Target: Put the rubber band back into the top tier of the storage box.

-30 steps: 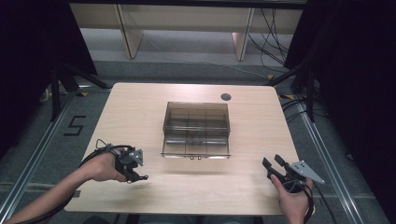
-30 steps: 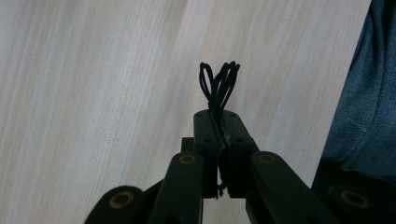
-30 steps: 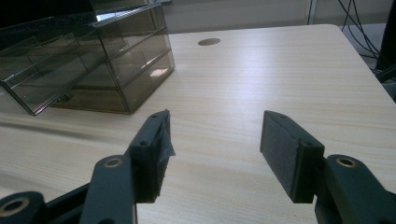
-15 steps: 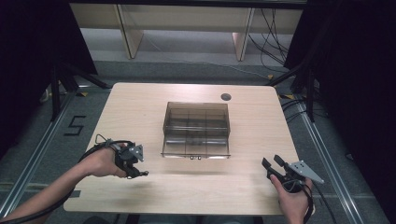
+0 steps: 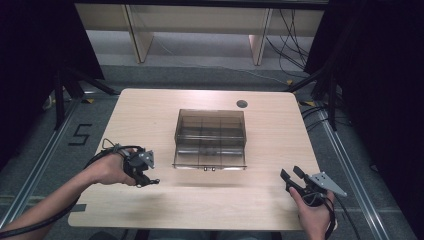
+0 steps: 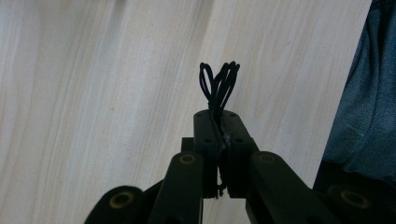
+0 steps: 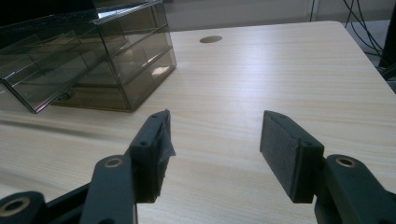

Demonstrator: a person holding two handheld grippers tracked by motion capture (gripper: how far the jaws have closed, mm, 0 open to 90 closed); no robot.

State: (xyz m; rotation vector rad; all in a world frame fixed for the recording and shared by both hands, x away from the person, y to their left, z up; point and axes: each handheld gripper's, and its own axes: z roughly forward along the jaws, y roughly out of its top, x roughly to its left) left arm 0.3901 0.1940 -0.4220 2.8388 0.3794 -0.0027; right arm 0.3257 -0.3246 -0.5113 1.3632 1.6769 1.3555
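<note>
While my left gripper (image 6: 218,122) pinches a bunch of thin black elastic loops (image 6: 218,84) near the desk's (image 5: 150,110) left edge, my right gripper (image 7: 214,154) gapes wide.

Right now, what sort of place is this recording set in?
Probably a lab or recording bay: a bare wooden table ringed by black curtains, cables trailing over grey floor, and a floor marking "5".
</note>
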